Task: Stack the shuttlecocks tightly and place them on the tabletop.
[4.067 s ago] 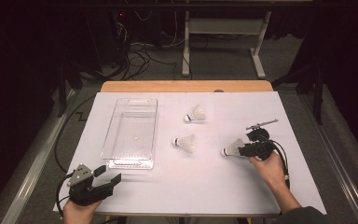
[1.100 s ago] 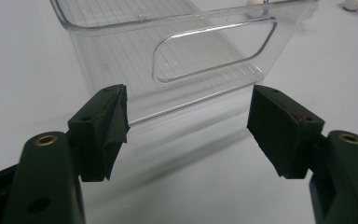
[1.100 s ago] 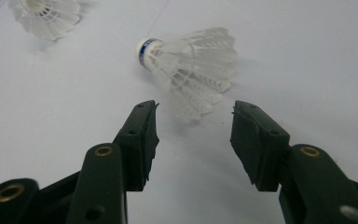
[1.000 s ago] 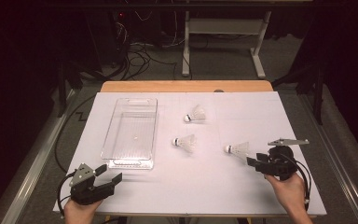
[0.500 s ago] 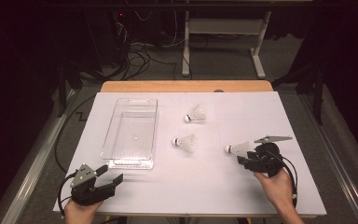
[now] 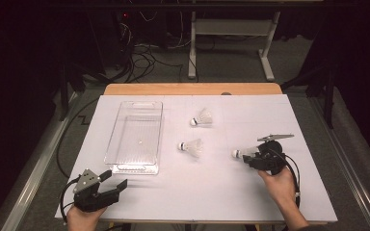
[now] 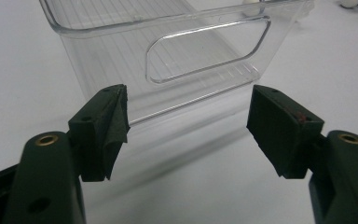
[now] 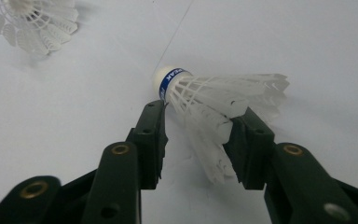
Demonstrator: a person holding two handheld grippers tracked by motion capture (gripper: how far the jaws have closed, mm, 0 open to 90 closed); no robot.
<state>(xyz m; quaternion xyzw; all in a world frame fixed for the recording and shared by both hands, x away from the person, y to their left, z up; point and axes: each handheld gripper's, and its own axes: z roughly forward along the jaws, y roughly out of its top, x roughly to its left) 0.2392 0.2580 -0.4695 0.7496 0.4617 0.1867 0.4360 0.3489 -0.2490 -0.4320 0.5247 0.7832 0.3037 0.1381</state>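
Black jaws of the right gripper are clamped on the feather skirt of a white shuttlecock lying on the white table at its right side, while the left gripper stands released before the clear plastic bin.

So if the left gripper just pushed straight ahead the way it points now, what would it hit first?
Probably the near end wall of the clear plastic bin, around its handle cutout; the open left gripper faces it squarely across bare white table.
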